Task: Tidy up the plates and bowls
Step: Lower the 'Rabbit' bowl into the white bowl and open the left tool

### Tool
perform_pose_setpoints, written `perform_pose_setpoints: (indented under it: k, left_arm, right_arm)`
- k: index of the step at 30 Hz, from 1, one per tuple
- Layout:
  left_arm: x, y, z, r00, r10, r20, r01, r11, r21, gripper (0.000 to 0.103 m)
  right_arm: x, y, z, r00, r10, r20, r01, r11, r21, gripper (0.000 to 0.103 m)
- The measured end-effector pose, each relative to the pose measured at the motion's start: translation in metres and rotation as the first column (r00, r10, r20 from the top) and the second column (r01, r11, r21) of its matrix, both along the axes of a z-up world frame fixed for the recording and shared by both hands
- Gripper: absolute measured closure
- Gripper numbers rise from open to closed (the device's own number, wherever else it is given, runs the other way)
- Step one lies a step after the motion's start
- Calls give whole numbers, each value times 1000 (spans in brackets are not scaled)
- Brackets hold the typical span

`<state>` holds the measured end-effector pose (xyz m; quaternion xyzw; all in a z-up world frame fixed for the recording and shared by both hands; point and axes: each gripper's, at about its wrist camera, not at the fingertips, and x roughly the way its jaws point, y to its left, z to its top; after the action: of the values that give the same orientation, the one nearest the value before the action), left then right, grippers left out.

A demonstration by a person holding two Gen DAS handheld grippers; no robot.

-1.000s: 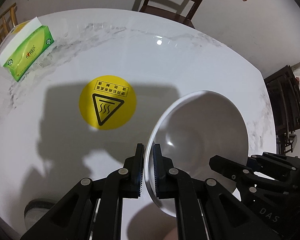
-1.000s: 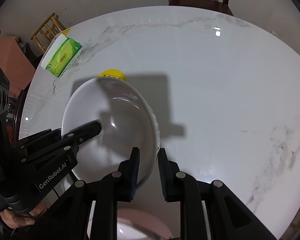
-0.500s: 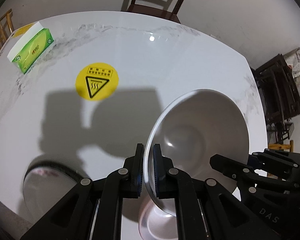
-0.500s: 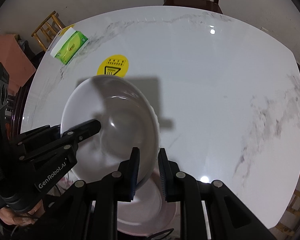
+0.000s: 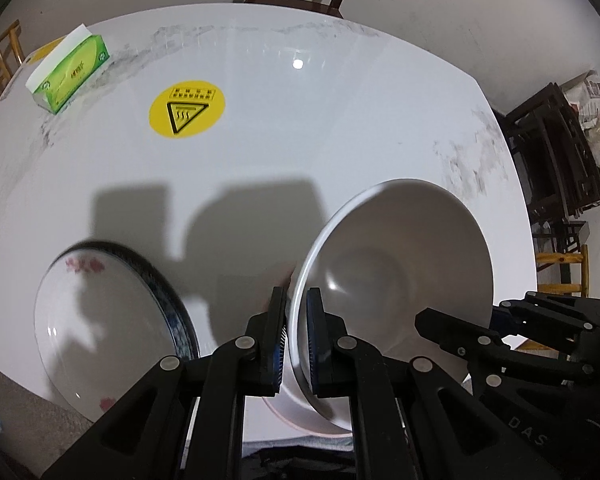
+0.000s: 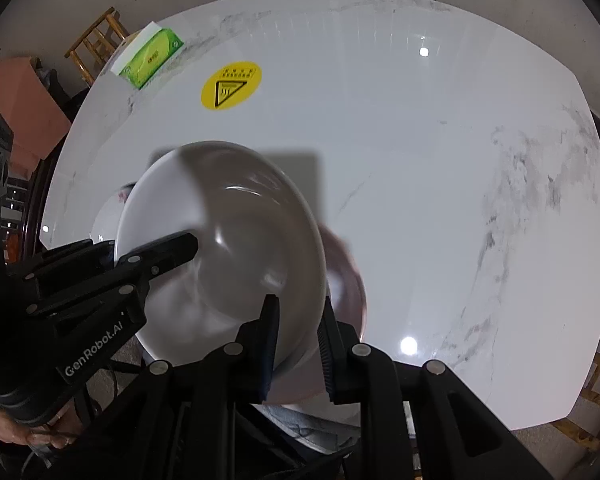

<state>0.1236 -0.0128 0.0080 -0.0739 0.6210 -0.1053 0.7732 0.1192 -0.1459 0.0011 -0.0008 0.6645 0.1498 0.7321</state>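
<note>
I hold one white bowl [image 5: 400,280] with both grippers, lifted off the marble table [image 5: 340,128]. My left gripper [image 5: 296,336] is clamped on the bowl's left rim, one pad outside and one inside the wall. My right gripper [image 6: 296,336] is clamped on the opposite rim, seen in the left view as dark fingers at the bowl's right edge. The bowl is round, so it has no long axis; its mouth opens up toward my cameras, tilted so the rim runs away from each gripper's fingertips.

Directly under the bowl, past my right gripper's tips, a pinkish plate [image 6: 348,280] lies on the table, mostly hidden by the bowl. To the left of my left gripper sits a plate with a blue rim [image 5: 112,320] and red flower marks. Far ahead of both grippers lie a yellow round warning sticker [image 5: 186,109] and a green tissue box [image 5: 70,74].
</note>
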Motion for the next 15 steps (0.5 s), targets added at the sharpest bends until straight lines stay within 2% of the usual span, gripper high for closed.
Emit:
perform_pose_setpoints:
  k: [15]
  left_arm:
    - [-20, 0, -27, 999, 3, -50, -3, 1000, -12, 97]
  right_arm:
    - [-16, 2, -24, 999, -2, -37, 1, 1000, -11, 84]
